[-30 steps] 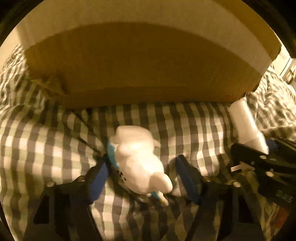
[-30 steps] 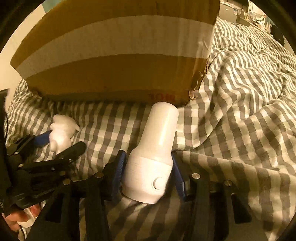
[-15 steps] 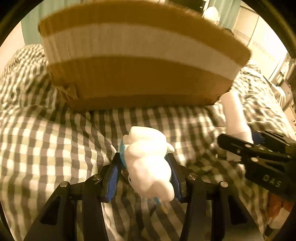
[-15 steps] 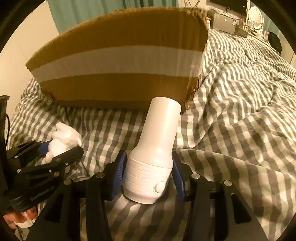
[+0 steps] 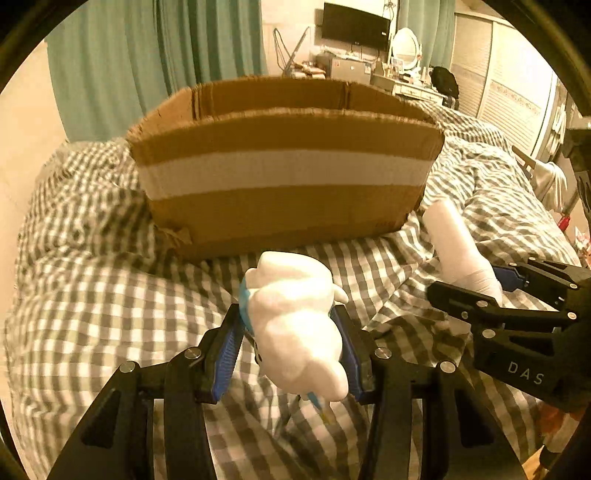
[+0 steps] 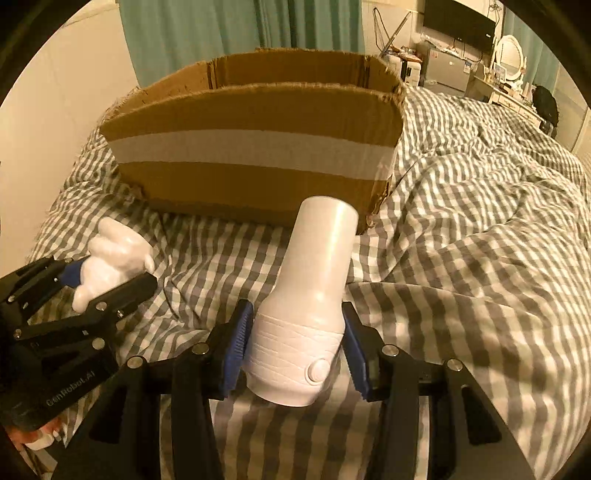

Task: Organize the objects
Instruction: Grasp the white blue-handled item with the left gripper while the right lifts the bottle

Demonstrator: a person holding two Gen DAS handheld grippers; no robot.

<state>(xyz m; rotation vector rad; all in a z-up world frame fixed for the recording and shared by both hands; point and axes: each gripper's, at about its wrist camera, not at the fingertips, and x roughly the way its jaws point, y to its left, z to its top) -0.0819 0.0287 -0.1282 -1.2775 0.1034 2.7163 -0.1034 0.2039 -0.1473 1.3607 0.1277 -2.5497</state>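
Observation:
My left gripper [image 5: 291, 332] is shut on a white figurine with a blue collar [image 5: 295, 321], lifted off the checked bedspread. The same figurine [image 6: 110, 262] shows at the left of the right wrist view, clamped in the left gripper [image 6: 107, 277]. My right gripper [image 6: 295, 332] is shut on the wide, ribbed base of a white bottle-shaped device [image 6: 310, 291] with a round button; its narrow end points toward the box. In the left wrist view that device [image 5: 458, 251] sits in the right gripper [image 5: 476, 291] at the right. An open cardboard box [image 5: 284, 177] with a white tape band stands just beyond both.
The box [image 6: 255, 147] rests on a rumpled grey-and-white checked duvet [image 6: 480, 221]. Teal curtains [image 5: 147, 55] hang behind it. A desk with a mirror and a wall screen [image 5: 354, 26] stands far back right. A plain wall borders the bed at the left.
The left gripper closed on the figurine and lifted it. Both grippers rose and drew back, so the box's open top and the room beyond came into view.

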